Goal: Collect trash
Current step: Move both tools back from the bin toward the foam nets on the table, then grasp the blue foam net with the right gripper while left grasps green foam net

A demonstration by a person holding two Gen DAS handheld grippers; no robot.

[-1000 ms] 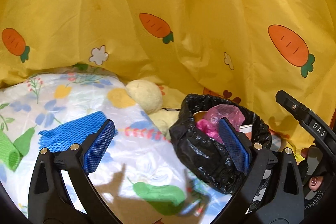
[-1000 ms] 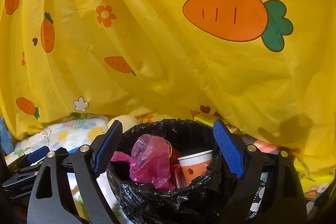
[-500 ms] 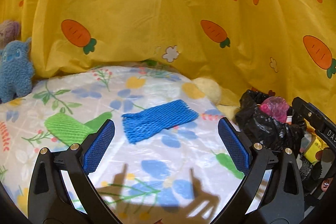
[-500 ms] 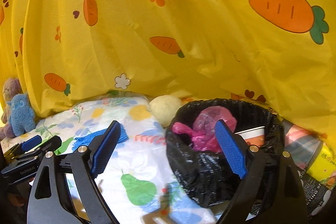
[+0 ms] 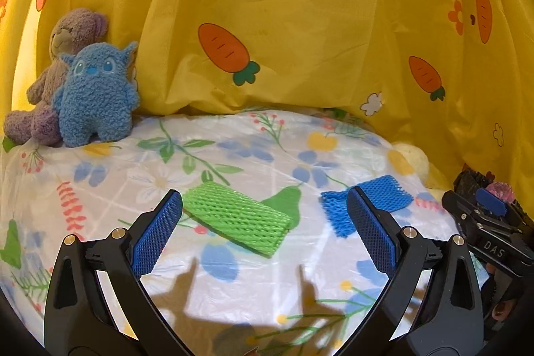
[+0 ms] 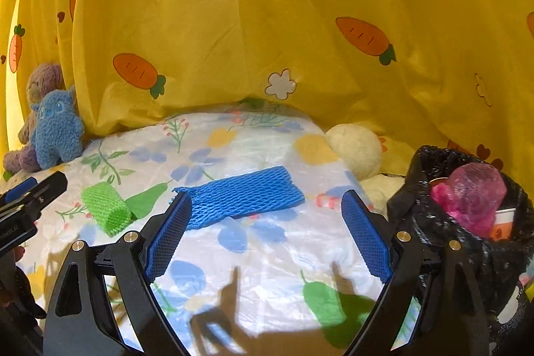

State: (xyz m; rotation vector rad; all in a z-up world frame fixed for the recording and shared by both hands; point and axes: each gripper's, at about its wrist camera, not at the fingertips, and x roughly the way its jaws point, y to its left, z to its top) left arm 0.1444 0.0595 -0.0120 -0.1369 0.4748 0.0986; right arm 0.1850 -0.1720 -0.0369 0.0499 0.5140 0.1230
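Both foam net sleeves lie flat on the floral sheet (image 5: 233,289): green sleeve (image 5: 235,217) before the left gripper (image 5: 263,232), blue sleeve (image 6: 242,196) before the right gripper (image 6: 267,234). Both sets of jaws gape, empty. The sleeves look featherlight, soft and crushable; pinch across the short width. The lined bin (image 6: 430,209) stands just right.

A child's play corner in a home was suggested. A yellow curtain (image 5: 300,49) printed with carrots and flowers was hung behind a surface covered by a floral plastic sheet (image 5: 233,155), and a blue plush monster (image 5: 95,95) was propped against a purple-grey teddy bear (image 5: 66,35). A small bin lined with a black trash bag (image 6: 434,189) was stood at the right edge.
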